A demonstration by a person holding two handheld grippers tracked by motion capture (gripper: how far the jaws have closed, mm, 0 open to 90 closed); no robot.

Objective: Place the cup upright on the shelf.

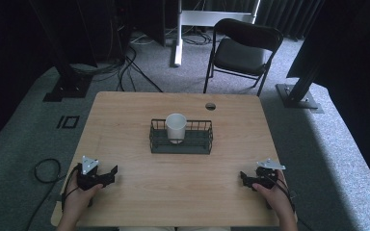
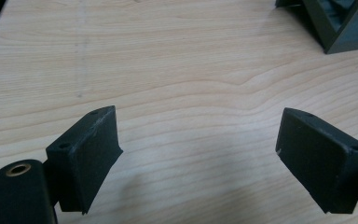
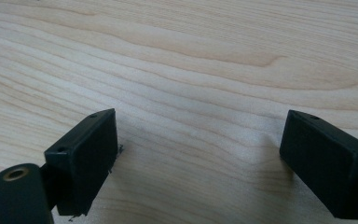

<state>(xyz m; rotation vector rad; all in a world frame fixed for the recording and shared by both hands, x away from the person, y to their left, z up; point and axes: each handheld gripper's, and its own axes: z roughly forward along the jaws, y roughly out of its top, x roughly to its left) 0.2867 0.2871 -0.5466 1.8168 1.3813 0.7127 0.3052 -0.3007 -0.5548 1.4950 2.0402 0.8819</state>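
Note:
A white cup (image 1: 176, 127) stands upright in the left half of a dark wire basket (image 1: 201, 140) at the middle of the wooden table (image 1: 125, 110). My left gripper (image 1: 111, 174) rests near the front left of the table, held by a hand, jaws wide apart with nothing between them. In the left gripper view its open jaws (image 2: 198, 144) hover over bare wood, with a corner of the basket (image 2: 340, 28) at top right. My right gripper (image 1: 244, 178) sits near the front right, also open and empty; its own view has the jaws (image 3: 198, 149) over bare wood.
A cable hole (image 1: 210, 106) lies near the table's far edge. Beyond the table stands a black chair (image 1: 241, 50) and a white stand post (image 1: 178, 33). Cables (image 1: 46, 171) trail on the grey floor at left. Dark frame feet (image 1: 298, 94) flank the table.

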